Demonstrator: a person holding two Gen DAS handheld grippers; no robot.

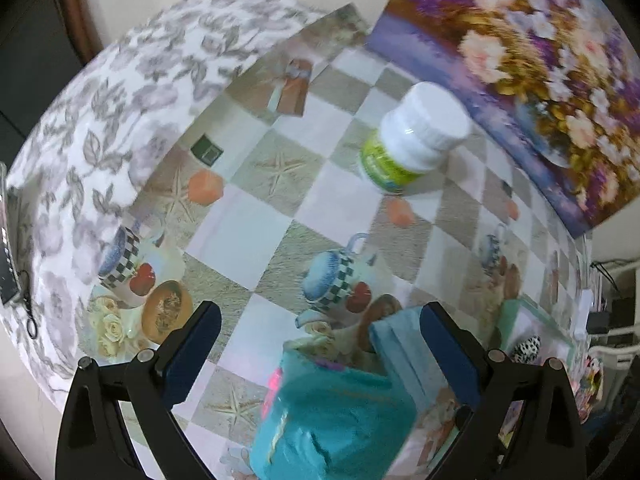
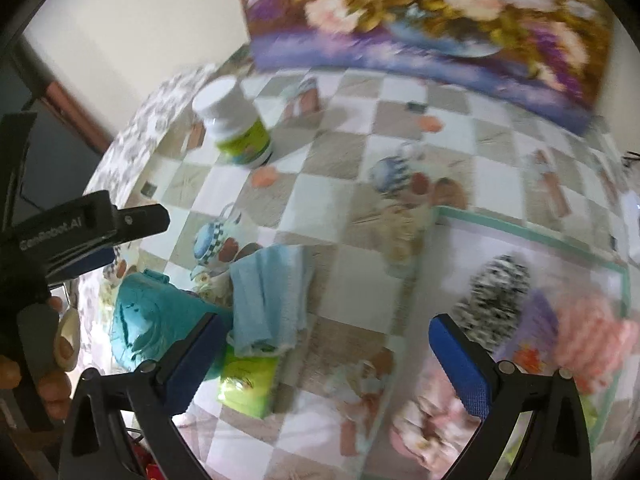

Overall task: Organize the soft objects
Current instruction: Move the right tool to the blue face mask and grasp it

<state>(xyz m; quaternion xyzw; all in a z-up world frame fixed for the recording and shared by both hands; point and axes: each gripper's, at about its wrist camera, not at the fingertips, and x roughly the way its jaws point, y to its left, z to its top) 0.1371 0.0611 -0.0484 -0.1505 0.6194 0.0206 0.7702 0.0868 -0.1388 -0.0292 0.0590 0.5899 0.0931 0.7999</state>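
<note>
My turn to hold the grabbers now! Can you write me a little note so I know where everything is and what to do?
Left gripper: open, holding nothing, over the teal cloth.
Right gripper: open, holding nothing, over the table between the cloths and the tray.
On the table: teal cloth, light blue cloth, green pack, and a bottle standing farther back.
Done: a black-and-white fuzzy thing and a pink fluffy one already lie in the tray.
Left: probably the two cloths go to the tray, teal one first since the left gripper is nearest.
</note>
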